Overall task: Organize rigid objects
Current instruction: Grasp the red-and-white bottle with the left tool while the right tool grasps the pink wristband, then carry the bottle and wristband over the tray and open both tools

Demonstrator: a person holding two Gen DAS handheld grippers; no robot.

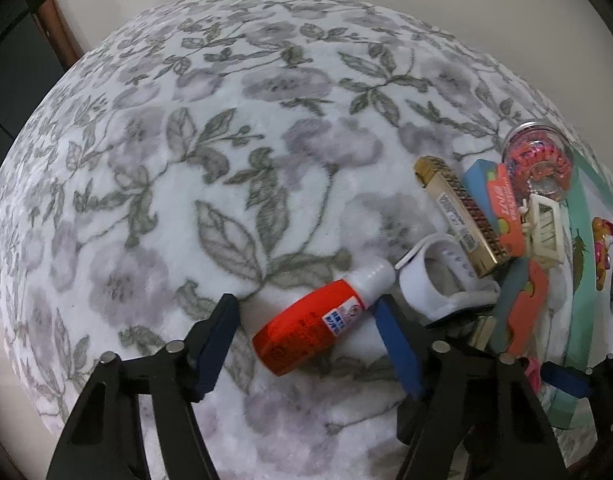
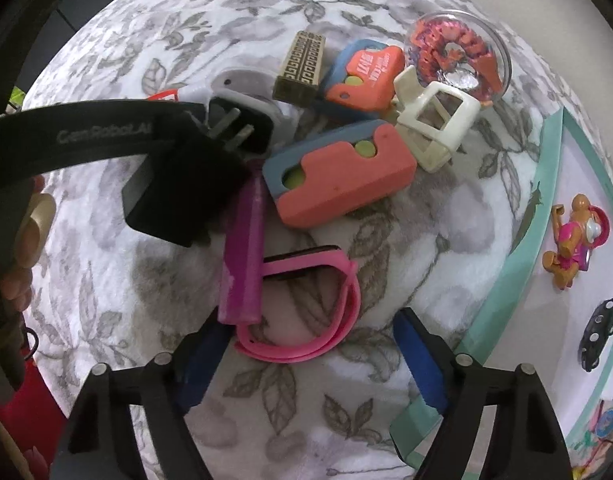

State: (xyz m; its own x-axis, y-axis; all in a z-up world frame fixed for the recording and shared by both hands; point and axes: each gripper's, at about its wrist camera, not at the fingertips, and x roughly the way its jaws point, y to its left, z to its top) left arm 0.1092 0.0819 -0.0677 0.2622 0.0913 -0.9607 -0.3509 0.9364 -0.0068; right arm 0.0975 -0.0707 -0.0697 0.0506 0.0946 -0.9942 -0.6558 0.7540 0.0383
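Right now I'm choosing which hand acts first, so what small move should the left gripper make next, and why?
Probably close the left gripper a little further on the orange and white bottle. The bottle lies on the floral cloth between the blue pads, which do not seem to press on it yet. It lies apart from the white strap, so closing should disturb nothing else.

Soft, even indoor light, no hard shadows. Both fisheye views bulge, with dark corners. Slight blur throughout; glare glints on the clear jar (image 2: pixel 458 54).
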